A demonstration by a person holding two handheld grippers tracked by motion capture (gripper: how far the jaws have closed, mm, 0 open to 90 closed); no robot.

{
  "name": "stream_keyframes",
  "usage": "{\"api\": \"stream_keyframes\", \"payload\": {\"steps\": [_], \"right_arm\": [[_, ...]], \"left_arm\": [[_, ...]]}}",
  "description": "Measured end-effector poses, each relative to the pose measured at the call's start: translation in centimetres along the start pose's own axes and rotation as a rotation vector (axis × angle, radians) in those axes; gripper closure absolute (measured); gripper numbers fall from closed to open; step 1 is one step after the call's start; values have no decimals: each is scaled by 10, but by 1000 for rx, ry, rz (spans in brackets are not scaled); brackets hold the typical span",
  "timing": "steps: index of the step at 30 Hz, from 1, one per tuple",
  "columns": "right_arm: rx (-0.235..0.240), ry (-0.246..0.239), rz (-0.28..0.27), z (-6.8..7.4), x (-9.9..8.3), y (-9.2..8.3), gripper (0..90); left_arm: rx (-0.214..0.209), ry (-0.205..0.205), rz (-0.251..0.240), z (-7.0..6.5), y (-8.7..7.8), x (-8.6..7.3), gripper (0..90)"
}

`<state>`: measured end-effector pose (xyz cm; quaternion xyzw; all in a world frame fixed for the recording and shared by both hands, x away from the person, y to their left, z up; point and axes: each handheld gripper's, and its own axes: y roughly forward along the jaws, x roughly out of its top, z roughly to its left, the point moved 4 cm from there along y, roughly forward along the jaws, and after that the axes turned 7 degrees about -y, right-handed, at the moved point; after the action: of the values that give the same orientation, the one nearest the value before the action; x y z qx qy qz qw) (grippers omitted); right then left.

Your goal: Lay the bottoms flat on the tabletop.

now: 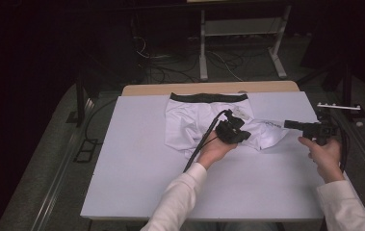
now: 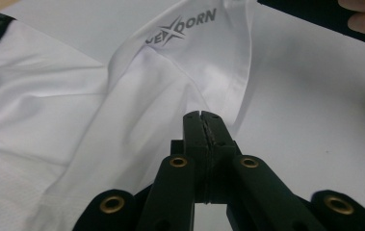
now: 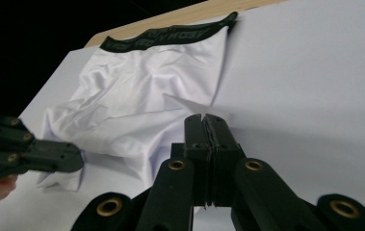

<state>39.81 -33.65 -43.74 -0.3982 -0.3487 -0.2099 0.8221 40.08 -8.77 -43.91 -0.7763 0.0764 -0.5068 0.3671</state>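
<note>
White boxer briefs (image 1: 194, 122) with a dark waistband (image 1: 208, 97) lie spread on the far half of the white table (image 1: 136, 163), waistband toward the far edge, one leg drawn out toward the person's right.

Left claw (image 1: 240, 126): jaws pressed together on the leg's hem fold, near the crotch; in the left gripper view the fabric runs into the closed tips (image 2: 202, 118). Right claw (image 1: 288, 124): jaws together at the outer tip of the same leg, cloth bunched at the tips (image 3: 204, 120) in the right gripper view. Whether cloth is truly pinched there is hard to confirm from the high view, but it appears to be.

Handling: thin knit, very light, fully limp, smooth and a bit slippery. It drapes and creases wherever unsupported. No breakage risk.

Grip sites: hems and seams, where the doubled layer gives the pads bite; the elastic waistband is the firmest edge. Pinching mid-panel would likely catch one layer only.
</note>
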Motion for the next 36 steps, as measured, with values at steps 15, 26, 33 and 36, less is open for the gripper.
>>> {"api": "stream_keyframes", "payload": {"steps": [15, 26, 33, 36], "right_arm": [[-52, 40, 11, -34, -5, 16, 872], [-59, 49, 13, -42, -7, 18, 873], [-60, 47, 17, -41, -8, 18, 873], [-56, 42, 18, -40, -8, 19, 873]], "left_arm": [[7, 16, 43, -17, 52, -17, 545], [217, 94, 21, -24, 74, -16, 648], [220, 46, -1, -13, 72, -13, 855], [193, -4, 5, -10, 68, -13, 865]]}}
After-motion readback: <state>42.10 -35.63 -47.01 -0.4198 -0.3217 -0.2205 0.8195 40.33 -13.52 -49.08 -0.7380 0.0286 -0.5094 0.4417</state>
